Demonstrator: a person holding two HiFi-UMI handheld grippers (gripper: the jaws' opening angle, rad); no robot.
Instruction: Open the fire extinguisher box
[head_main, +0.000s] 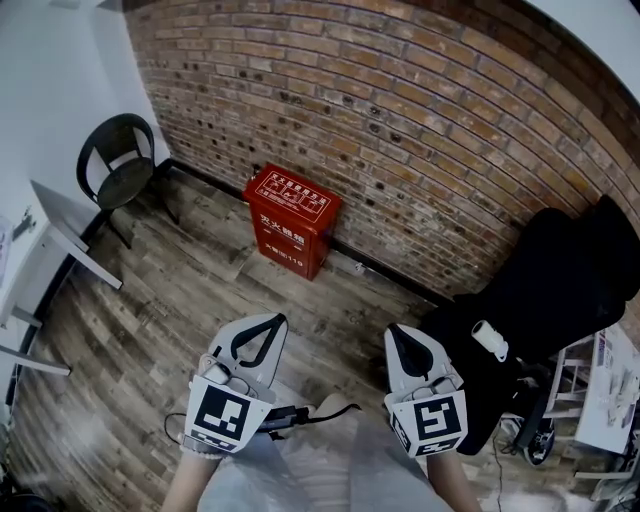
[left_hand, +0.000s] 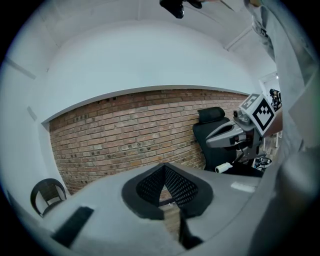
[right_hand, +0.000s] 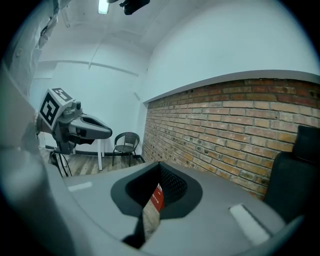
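Grey left gripper (head_main: 272, 322), seemingly black-lined jaws

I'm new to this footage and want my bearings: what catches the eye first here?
The red fire extinguisher box stands out, closed, on the wooden floor against the brick wall. In the foreground the left gripper and right gripper are held side by side, jaws together and empty, well short of the box. A black chair sits in the left corner.

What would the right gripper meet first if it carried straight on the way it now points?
Probably the red metal fire extinguisher box: a sliver of it shows dead ahead past the right gripper's shut jaws, across bare wooden plank floor. Depth is unclear.
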